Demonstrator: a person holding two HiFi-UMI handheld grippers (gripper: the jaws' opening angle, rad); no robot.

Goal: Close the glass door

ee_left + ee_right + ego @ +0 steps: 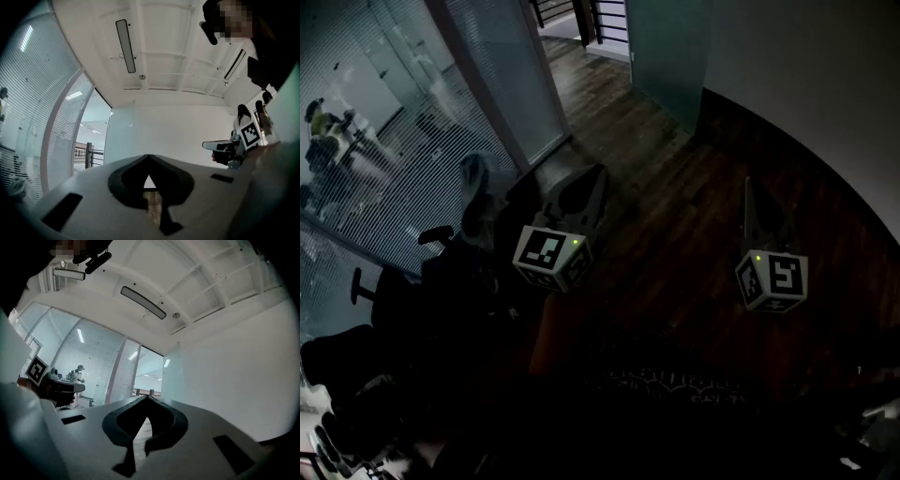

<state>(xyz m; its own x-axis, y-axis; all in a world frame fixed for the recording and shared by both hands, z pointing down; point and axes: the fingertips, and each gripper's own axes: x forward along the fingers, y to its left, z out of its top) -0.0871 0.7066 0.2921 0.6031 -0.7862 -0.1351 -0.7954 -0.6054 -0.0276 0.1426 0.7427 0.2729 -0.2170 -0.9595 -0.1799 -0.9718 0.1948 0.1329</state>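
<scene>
The glass door [664,58] is a frosted teal panel standing open at the far side, beside the white wall [806,84]. The doorway [581,66] lies to its left, with wood floor running through it. In the left gripper view the door [121,136] is straight ahead, and in the right gripper view the door [171,377] is ahead as well. My left gripper [596,178] and right gripper [749,187] both hang short of the door and point toward it. Each is shut with its tips together and nothing between them. Neither touches the glass.
A striped glass wall [403,141] runs along the left, with a person [323,131] seated behind it. Dark office chairs [403,300] crowd the near left. A railing [581,14] shows beyond the doorway. The dark wood floor [675,225] spreads under both grippers.
</scene>
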